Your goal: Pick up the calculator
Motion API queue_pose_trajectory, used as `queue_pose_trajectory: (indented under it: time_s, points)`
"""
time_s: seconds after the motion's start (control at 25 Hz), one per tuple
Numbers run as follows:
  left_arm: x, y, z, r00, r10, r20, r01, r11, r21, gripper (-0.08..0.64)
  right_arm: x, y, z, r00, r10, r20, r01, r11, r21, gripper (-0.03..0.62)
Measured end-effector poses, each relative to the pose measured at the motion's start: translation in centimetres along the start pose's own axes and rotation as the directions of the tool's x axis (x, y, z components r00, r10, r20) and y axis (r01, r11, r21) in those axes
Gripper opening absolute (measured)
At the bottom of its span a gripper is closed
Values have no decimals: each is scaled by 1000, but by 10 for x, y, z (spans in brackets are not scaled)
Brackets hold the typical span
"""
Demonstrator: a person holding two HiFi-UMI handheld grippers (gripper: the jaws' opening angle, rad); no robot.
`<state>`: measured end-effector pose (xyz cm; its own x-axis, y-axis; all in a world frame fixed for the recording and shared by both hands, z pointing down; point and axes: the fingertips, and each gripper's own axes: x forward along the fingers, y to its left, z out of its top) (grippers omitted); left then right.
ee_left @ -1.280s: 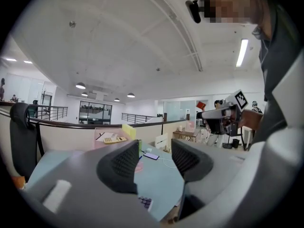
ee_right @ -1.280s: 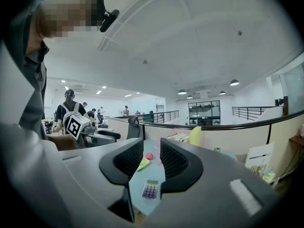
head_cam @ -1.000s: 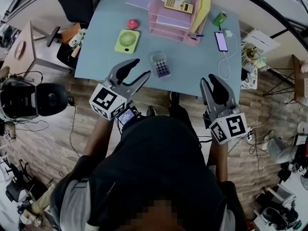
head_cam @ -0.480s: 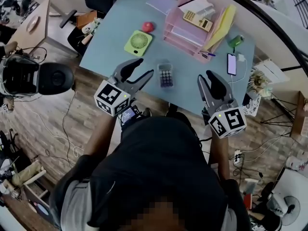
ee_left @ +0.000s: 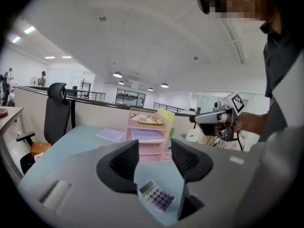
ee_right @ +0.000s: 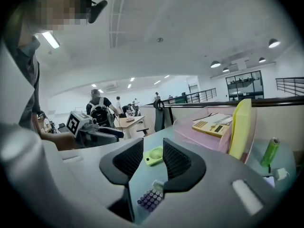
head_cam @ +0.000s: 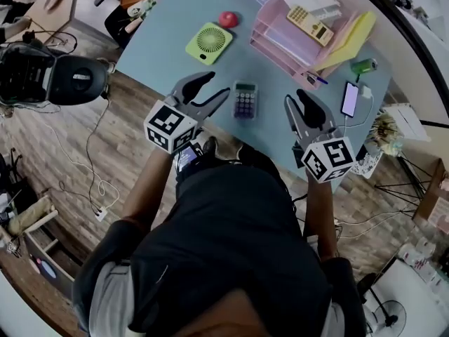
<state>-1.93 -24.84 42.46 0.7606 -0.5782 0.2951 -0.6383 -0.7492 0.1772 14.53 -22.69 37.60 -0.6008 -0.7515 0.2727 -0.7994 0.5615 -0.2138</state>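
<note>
A small grey calculator [head_cam: 244, 101] with purple keys lies flat near the front edge of the light blue desk [head_cam: 168, 27]. My left gripper [head_cam: 212, 90] hovers just left of it, open and holding nothing. My right gripper [head_cam: 300, 100] hangs to its right, also open and empty. In the left gripper view the calculator [ee_left: 156, 196] shows low between and beyond the jaws of the left gripper [ee_left: 154, 160]. The right gripper view shows the calculator [ee_right: 151, 198] below the right gripper [ee_right: 153, 158], on the desk. A second, yellow calculator [head_cam: 310, 25] rests on top of the pink tray stack [head_cam: 280, 44].
A green fan [head_cam: 209, 43] and a red object [head_cam: 228, 19] sit behind the calculator at left. A yellow folder [head_cam: 351, 37], a green bottle [head_cam: 363, 66] and a phone [head_cam: 349, 98] on a white cable lie at right. An office chair [ee_left: 57, 113] stands by the desk's left end.
The head view has swung, so the desk now sits higher and more tilted. Both grippers stand slightly nearer the grey calculator. Both stay open and empty.
</note>
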Motion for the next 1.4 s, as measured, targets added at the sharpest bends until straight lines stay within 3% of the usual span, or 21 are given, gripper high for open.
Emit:
queue_pose_trajectory:
  time_s: [0.64, 1.4]
  points:
    - [58, 45, -83, 988, 70, -138, -90, 985, -148, 265, 94, -39, -89, 969, 135, -207, -114, 987, 113, 110]
    - [114, 61, -180, 952, 22, -304, -92, 972, -216, 265, 148, -67, -196, 913, 195, -357, -121, 968, 219, 112]
